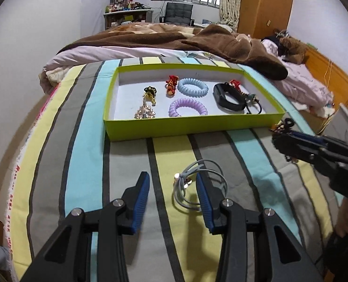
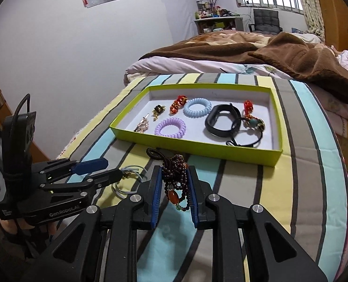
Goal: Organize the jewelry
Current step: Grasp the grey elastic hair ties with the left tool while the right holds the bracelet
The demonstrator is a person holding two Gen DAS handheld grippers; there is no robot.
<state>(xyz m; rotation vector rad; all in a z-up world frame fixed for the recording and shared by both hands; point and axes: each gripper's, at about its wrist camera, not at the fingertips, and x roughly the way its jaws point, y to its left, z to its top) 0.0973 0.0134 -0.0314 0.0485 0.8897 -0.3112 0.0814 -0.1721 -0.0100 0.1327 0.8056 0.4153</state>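
We hold our right gripper (image 2: 174, 183) closed on a dark beaded bracelet (image 2: 175, 176), its blue pads (image 2: 155, 199) pressing the strands from both sides, an orange bead and a small green one hanging low between them and a brown cord loop sticking out past the tips toward twelve o'clock. Our left gripper (image 1: 172, 183) stands wide with nothing between its pads, poised over a loose coil of pale grey-blue cord with a small gold charm (image 1: 198, 188) that lies on the striped bedspread (image 1: 80, 152); the coil sits partly behind the right-hand finger. From the right wrist view that same left gripper (image 2: 114, 168) shows at nine o'clock, with our hand (image 2: 12, 225) under its handle, its tips over the cord coil. Farther out, at twelve o'clock, a shallow lime-green tray (image 1: 188, 127) rests on the bedspread. Inside it, from nine o'clock to three, lie a glittery hair clip (image 1: 145, 111), a black and gold charm (image 1: 149, 91), a red and gold charm (image 1: 171, 85), a pale blue spiral hair tie (image 1: 192, 87), a purple spiral hair tie (image 1: 188, 108) nearer us, a black wristband (image 1: 229, 98), and a black elastic with beads and a red ornament (image 1: 251, 103). Beyond the tray a brown blanket (image 1: 221, 42) is heaped on the bed.
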